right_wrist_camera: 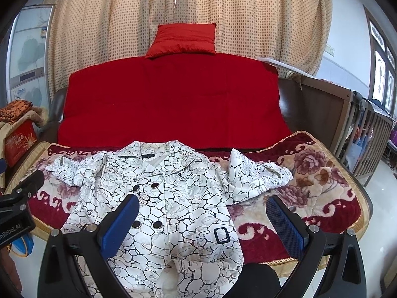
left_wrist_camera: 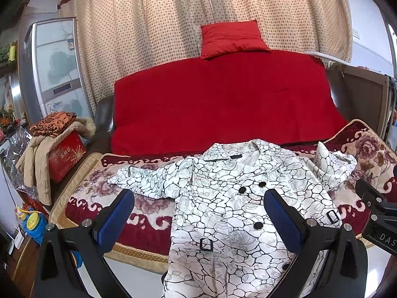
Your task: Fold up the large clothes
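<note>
Smooth cloth coat (left_wrist_camera: 223, 206); plush blanket (left_wrist_camera: 139, 213).

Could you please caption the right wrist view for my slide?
Open right gripper hovers over a white crackle-print coat spread on a floral blanket.

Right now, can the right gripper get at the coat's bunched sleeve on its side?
Probably yes. The right gripper is open, holds nothing, and hovers over the coat. The bunched sleeve lies just ahead on the floral blanket with nothing lying on it or between.
</note>
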Tool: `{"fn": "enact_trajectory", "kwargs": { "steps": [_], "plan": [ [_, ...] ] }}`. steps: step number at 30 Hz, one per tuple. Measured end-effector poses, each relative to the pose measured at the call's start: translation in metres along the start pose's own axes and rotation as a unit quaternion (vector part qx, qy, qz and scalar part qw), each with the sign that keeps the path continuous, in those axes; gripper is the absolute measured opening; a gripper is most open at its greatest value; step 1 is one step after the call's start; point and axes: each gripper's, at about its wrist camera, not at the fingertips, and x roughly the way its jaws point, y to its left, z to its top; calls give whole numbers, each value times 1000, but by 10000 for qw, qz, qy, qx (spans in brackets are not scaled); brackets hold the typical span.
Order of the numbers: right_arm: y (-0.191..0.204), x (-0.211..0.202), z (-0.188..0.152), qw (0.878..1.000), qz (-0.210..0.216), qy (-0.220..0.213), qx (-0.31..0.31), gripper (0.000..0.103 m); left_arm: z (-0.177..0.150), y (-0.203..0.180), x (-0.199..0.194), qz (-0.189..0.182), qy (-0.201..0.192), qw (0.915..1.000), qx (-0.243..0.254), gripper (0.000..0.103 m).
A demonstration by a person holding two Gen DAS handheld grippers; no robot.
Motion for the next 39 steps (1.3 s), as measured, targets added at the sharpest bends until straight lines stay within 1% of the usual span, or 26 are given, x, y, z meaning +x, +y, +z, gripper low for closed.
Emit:
{"fn": "enact_trajectory", "kwargs": {
  "steps": [8, 18, 20, 23, 27, 30, 32, 33, 34, 35, 36, 38, 39],
  "plan": [
    [0, 15, 0, 9999, 5, 126, -16, 103, 1, -4, 17, -40, 134, 9999, 24, 103],
    [-20, 56, 2, 9993, -113, 330, 161, 103, -2, -16, 65, -86, 607, 9981, 73, 103],
    [-27, 68, 3, 9989, -142, 388, 211, 103, -2, -18, 79, -200, 772, 9968, 38, 103],
    [-41, 88, 4, 9979, -219, 503, 338, 103, -6, -21, 112, -378, 1197, 9921, -54, 103],
    [-66, 126, 5, 9957, -346, 686, 522, 103, -19, -22, 161, -391, 1821, 9823, -191, 103],
    [-101, 164, 6, 9929, -261, 824, 817, 103, -28, -18, 187, -505, 2197, 9734, -423, 103],
    [-139, 199, 3, 9861, -27, 1018, 1316, 103, -33, -18, 200, -480, 2337, 9702, -428, 103],
    [-157, 214, 0, 9813, 131, 1088, 1584, 103, -37, -20, 209, -409, 2414, 9688, -387, 103],
    [-177, 232, -4, 9738, 380, 1165, 1916, 103, -39, -21, 216, -344, 2483, 9674, -349, 103],
    [-197, 250, -9, 9645, 565, 1268, 2248, 103, -43, -23, 225, -263, 2566, 9657, -300, 103],
    [-215, 268, -15, 9536, 657, 1412, 2578, 103, -45, -23, 230, -226, 2618, 9645, -277, 103],
    [-249, 302, -30, 9248, 878, 1685, 3295, 103, -49, -25, 240, -157, 2693, 9627, -229, 103],
    [-259, 313, -36, 9139, 966, 1728, 3543, 103, -50, -28, 244, -144, 2725, 9618, -201, 103]
  ]
}}
